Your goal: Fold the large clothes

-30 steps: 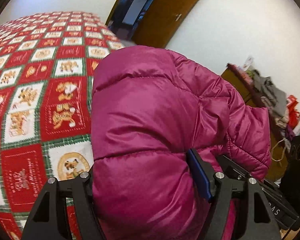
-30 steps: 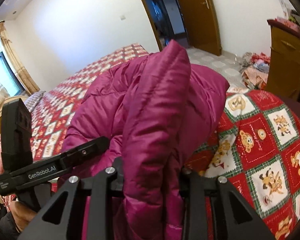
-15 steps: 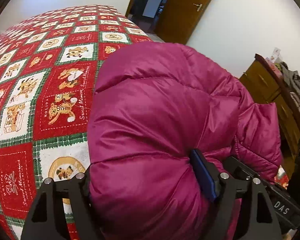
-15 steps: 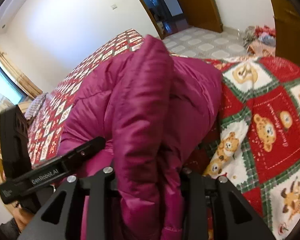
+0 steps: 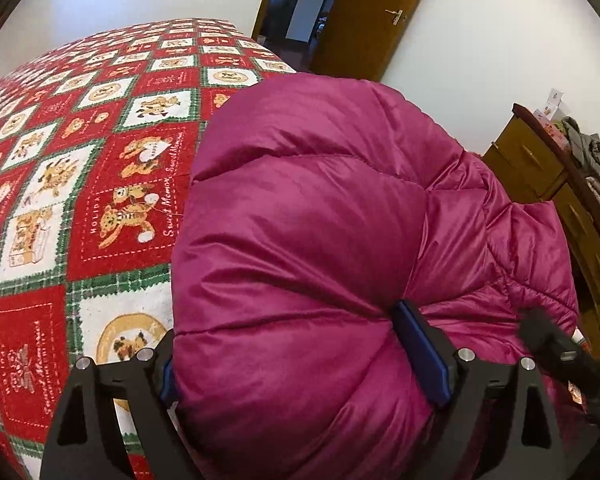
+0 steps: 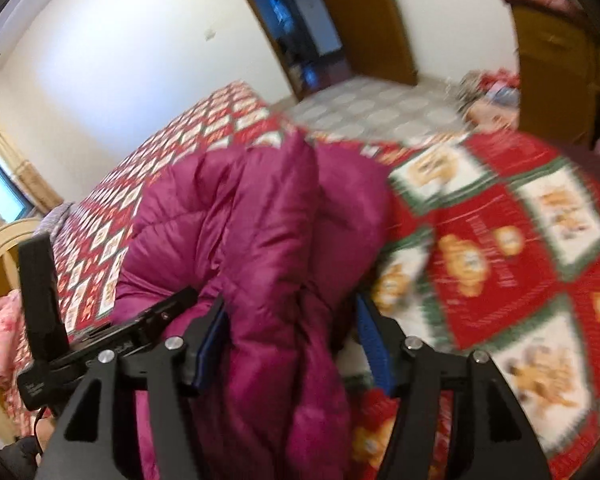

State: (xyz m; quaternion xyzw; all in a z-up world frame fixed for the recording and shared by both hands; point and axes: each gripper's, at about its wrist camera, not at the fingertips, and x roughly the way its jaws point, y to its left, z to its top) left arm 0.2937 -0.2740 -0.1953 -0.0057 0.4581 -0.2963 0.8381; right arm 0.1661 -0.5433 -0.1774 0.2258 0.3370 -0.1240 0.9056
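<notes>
**A:** ok so where are we at with the jacket? From the left wrist view we've got this big puffy magenta thing filling most of the picture, lying in a bulky folded heap on the bed cover, the red, white and green checked one with the little bear pictures

**B:** yep, same heap from the right wrist view, though that one's pretty blurred. Jacket sits on the cover near the bed's edge, with the tiled floor and an open door behind it

**A:** left gripper: our jaws have just been opening and they stand really wide. The padded bulge fills the whole gap and swells out against both blue pads, so we'd say we're closed on a fat fold of it

**B:** right gripper is different. Jaws have just been opening here too, and a ridge of the jacket hangs down between them. It lies against the left blue pad, but there's a clear gap with bed cover showing before the right pad, so we're not squeezing anything on this side

**A:** so left pinching, right let go, jacket between both pairs of fingers anyway

**B:** pretty much. We can also see the left gripper's black body poking in at the left of our right view, right up against the jacket, and a wooden dresser off to the side with clothes piled on top
</notes>
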